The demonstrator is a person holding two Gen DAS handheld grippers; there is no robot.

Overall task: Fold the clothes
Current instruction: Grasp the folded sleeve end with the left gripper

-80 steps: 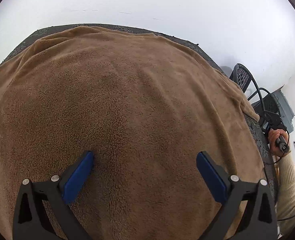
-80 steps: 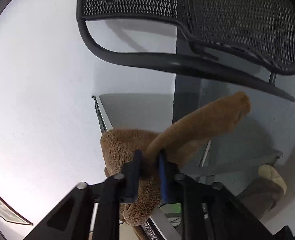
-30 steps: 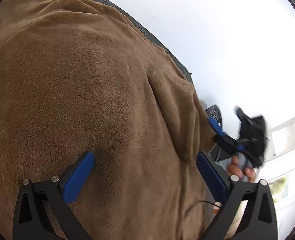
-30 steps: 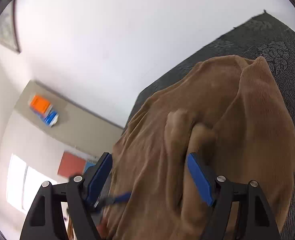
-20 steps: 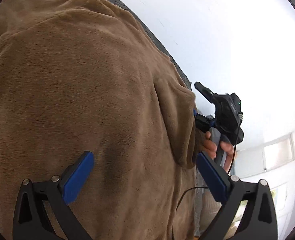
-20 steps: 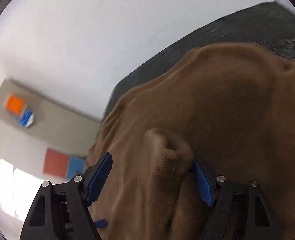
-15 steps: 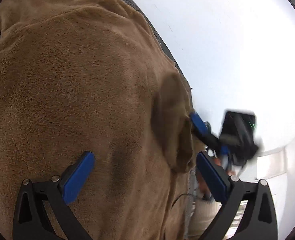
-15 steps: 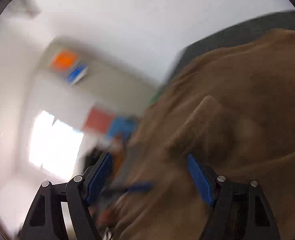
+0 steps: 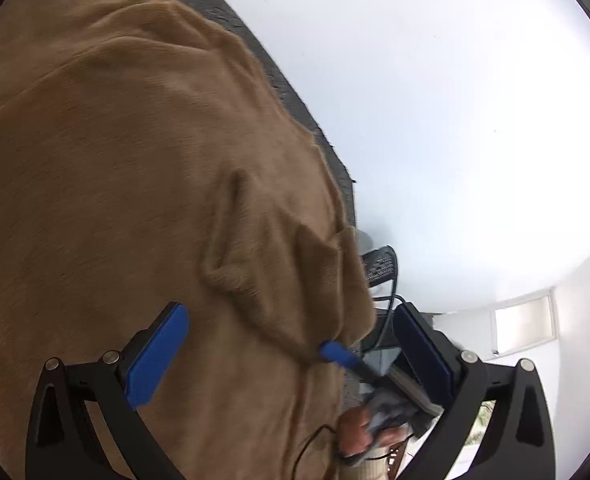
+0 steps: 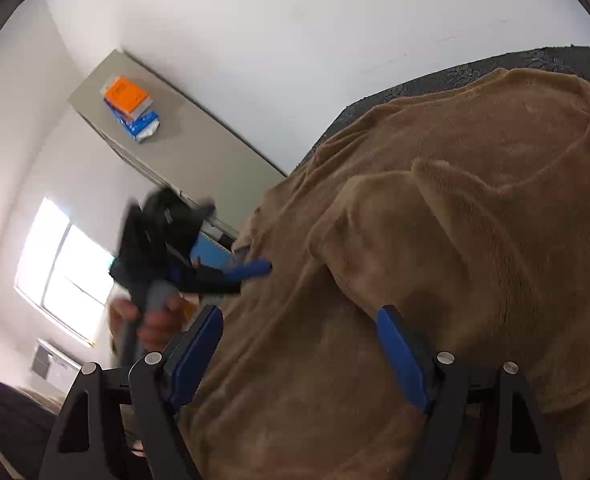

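A brown fleece garment [image 9: 115,200] lies spread over a dark patterned table [image 9: 223,12]. One corner is folded back on top of it as a raised flap [image 9: 255,268] [image 10: 395,216]. My left gripper [image 9: 291,344] hovers open over the fleece near its right edge, with nothing pinched. My right gripper [image 10: 299,352] is open too, and the fleece [image 10: 495,240] lies loose under its fingers. In the left wrist view one blue fingertip [image 9: 337,354] of the right gripper touches the fleece edge. In the right wrist view the left gripper [image 10: 231,240] shows blurred at the cloth's left edge.
A black mesh chair [image 9: 379,264] stands beyond the table's right end. A grey cabinet [image 10: 183,148] with orange and blue books [image 10: 129,98] stands against the white wall, and a bright window [image 10: 63,264] is below it. A hand [image 10: 155,320] holds the left gripper.
The right gripper, earlier shut on a fleece corner, has let it go, and the corner now lies folded on the cloth. Both views have rolled, and the right gripper has dropped lower in the left view.
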